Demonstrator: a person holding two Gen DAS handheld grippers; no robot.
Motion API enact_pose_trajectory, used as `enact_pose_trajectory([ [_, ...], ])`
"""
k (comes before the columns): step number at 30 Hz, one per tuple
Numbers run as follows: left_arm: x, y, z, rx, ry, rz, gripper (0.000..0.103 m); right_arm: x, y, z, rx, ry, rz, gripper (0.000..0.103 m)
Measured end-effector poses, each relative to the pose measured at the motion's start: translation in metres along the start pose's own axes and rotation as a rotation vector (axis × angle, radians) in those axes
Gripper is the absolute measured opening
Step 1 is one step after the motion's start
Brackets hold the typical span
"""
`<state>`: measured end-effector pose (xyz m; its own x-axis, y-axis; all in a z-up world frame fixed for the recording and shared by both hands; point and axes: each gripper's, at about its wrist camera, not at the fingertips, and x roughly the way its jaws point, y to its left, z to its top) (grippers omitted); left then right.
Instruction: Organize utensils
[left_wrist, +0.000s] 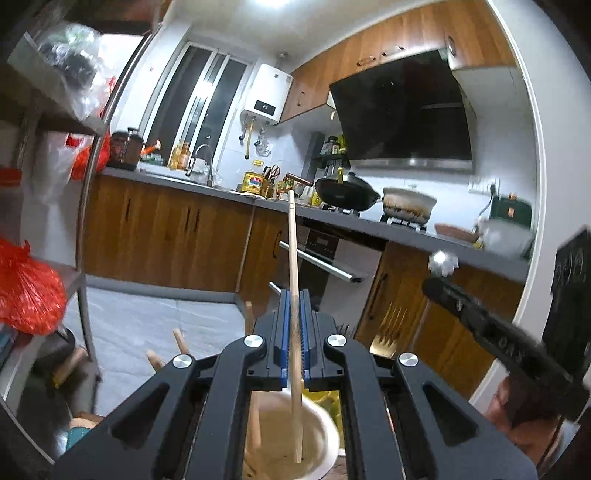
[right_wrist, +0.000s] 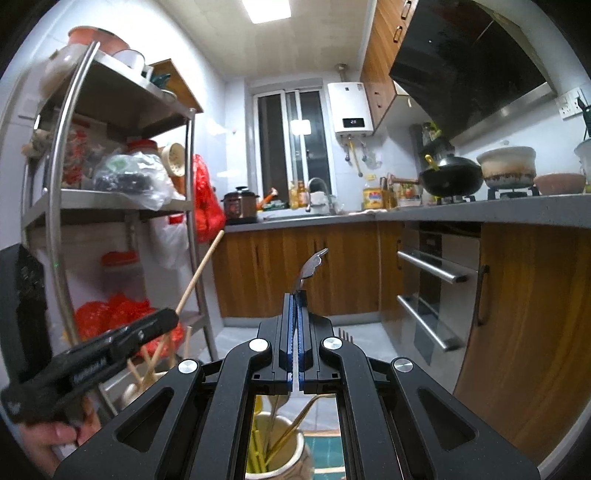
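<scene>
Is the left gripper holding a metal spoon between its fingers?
No, the left gripper is shut on a long wooden chopstick, whose lower end reaches into a white cup.

Pale wooden chopstick (left_wrist: 293, 258), silver utensil (right_wrist: 312, 264), blue-padded black gripper (right_wrist: 296, 317)

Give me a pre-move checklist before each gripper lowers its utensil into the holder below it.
1. Left gripper jaws clamped on the wooden chopstick: ok.
2. Chopstick's lower end inside the white cup: ok.
3. Right gripper jaws shut on the metal utensil: ok.
4. Whether that utensil is a spoon or fork: cannot tell, only its ornate handle end shows.
5. Ceramic holder under the right gripper: ok, though already crowded with gold utensils.
6. Utensil's lower end aligned with the holder's opening: cannot tell, hidden by the gripper body.
</scene>
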<state>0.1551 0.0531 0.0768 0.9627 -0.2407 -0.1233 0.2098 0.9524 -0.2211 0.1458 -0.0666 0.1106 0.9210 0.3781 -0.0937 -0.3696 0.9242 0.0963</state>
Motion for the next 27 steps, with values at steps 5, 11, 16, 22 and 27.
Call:
enact_pose_trajectory([
  [5,-0.004,-0.015,-0.018,0.111,0.011,0.019,0.005,0.008,0.002,-0.014,-0.047,0.02,-0.006,0.003],
  [11,-0.017,-0.015,-0.03,0.157,0.045,0.027,0.005,0.012,0.004,-0.032,-0.064,0.087,0.023,0.003],
  [16,-0.027,-0.01,-0.04,0.169,0.089,0.045,0.005,0.011,0.002,-0.048,-0.066,0.152,0.029,0.003],
  [22,-0.031,-0.006,-0.042,0.171,0.099,0.055,0.005,0.01,-0.002,-0.055,-0.037,0.196,0.033,0.003],
  [27,-0.039,-0.008,-0.036,0.166,0.087,0.049,0.006,0.007,-0.003,-0.055,-0.033,0.222,0.037,0.018],
])
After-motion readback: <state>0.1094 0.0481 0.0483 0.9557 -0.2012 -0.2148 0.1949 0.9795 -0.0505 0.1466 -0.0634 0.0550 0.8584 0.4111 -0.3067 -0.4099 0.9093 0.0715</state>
